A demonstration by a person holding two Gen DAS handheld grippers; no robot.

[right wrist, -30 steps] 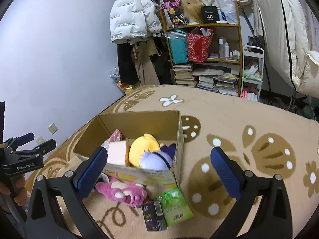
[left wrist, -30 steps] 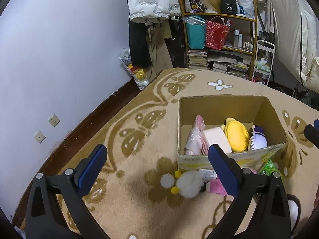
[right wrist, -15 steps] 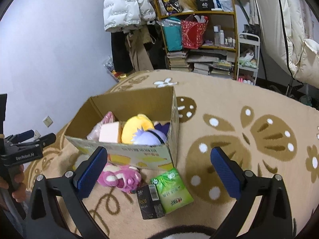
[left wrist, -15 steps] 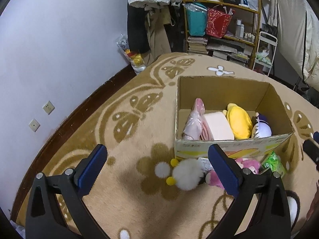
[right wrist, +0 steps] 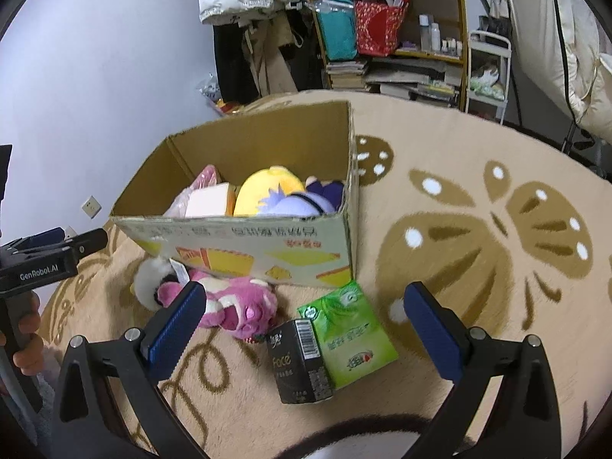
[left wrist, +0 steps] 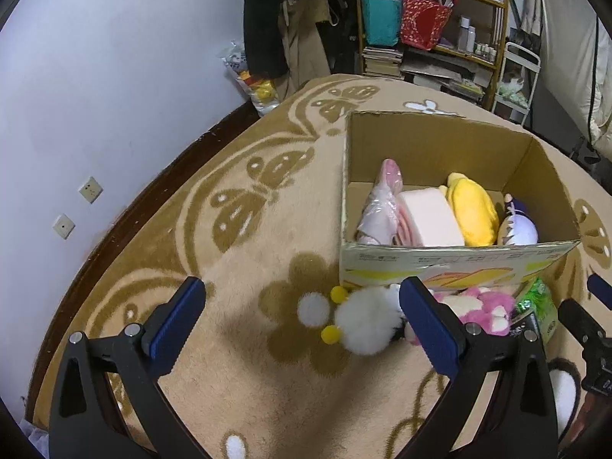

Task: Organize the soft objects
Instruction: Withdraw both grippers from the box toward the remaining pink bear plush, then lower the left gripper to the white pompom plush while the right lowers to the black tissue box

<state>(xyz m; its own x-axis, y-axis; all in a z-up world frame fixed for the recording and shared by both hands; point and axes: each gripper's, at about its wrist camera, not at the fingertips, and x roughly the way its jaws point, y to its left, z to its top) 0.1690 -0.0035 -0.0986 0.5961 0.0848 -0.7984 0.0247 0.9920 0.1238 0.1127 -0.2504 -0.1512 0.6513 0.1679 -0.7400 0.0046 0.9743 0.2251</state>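
A cardboard box [left wrist: 451,145] [right wrist: 267,244] stands on the rug and holds a yellow plush [left wrist: 472,210] [right wrist: 264,191], a purple plush [left wrist: 518,227] [right wrist: 302,202], a pink block [left wrist: 430,218] and a wrapped pink toy [left wrist: 378,210]. In front of it lie a white fluffy toy with yellow pompoms [left wrist: 363,321], a pink bear plush [right wrist: 233,306] [left wrist: 484,308], a green tissue pack [right wrist: 350,332] and a black tissue pack [right wrist: 302,359]. My left gripper [left wrist: 302,325] is open above the white toy. My right gripper [right wrist: 304,327] is open above the tissue packs.
A patterned beige rug [right wrist: 478,229] covers the floor. A shelf with bags and books [right wrist: 386,30] and hanging coats [left wrist: 283,19] stand at the back. A wall with sockets [left wrist: 90,189] runs along the left. The left gripper shows in the right wrist view [right wrist: 49,256].
Both grippers have moved forward and down toward the box and the toys in front of it. Both stay open.
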